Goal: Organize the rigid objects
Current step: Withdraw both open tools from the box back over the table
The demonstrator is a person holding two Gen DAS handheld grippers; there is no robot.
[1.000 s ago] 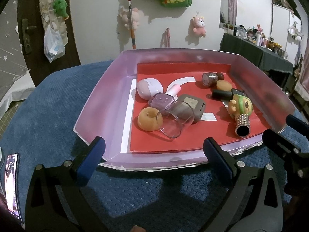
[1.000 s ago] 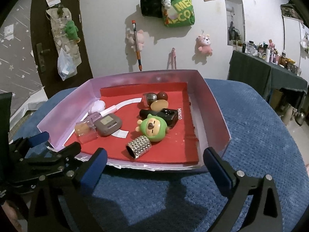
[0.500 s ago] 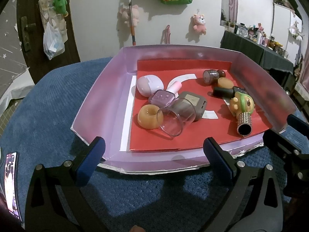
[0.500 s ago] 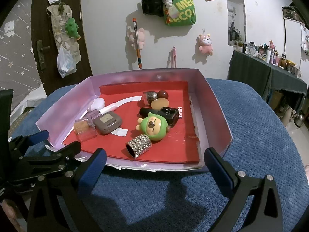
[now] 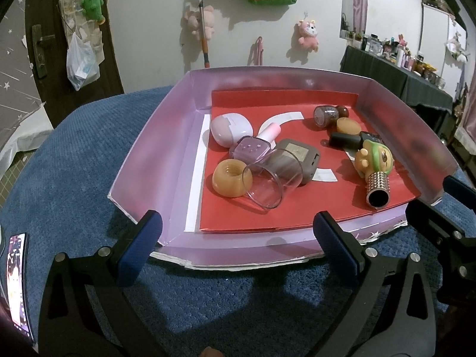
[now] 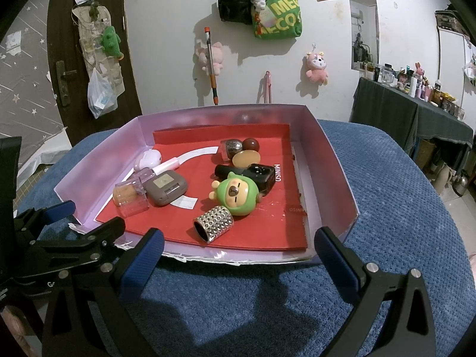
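Blue textured cloth (image 6: pixel 386 178) covers the surface I'm working over, with a white wall hung with plush toys behind it. On the cloth sits a shallow lilac-walled cardboard tray with a red liner (image 5: pixel 401 113), and every loose item I can see lies inside it. Toward the tray's left: a pale lilac oval case (image 5: pixel 230 128), a lilac nail-polish bottle with a pink cap (image 5: pixel 253 145), a tan ring-shaped cap (image 5: pixel 229 177), a clear plastic cup on its side (image 5: pixel 269 183) and a grey rounded-square device (image 5: pixel 297 159), all bunched and touching. Toward the right: a green-hooded bear figurine (image 6: pixel 235 193), a studded silver tube lying on its side (image 6: pixel 214 223), a black glossy bottle (image 6: pixel 247 174), a tan oval disc (image 6: pixel 245 157) and a dark brown bottle with a round cap (image 6: pixel 238 145).

My left gripper (image 5: pixel 235 238) and right gripper (image 6: pixel 238 253) both hover at the tray's near edge, jaws spread wide and holding nothing.

As I judge it, the items are gathered in the tray but lie jumbled, several tipped over. That fits either a pile awaiting sorting or a collection already dropped in; the pictures don't settle which.
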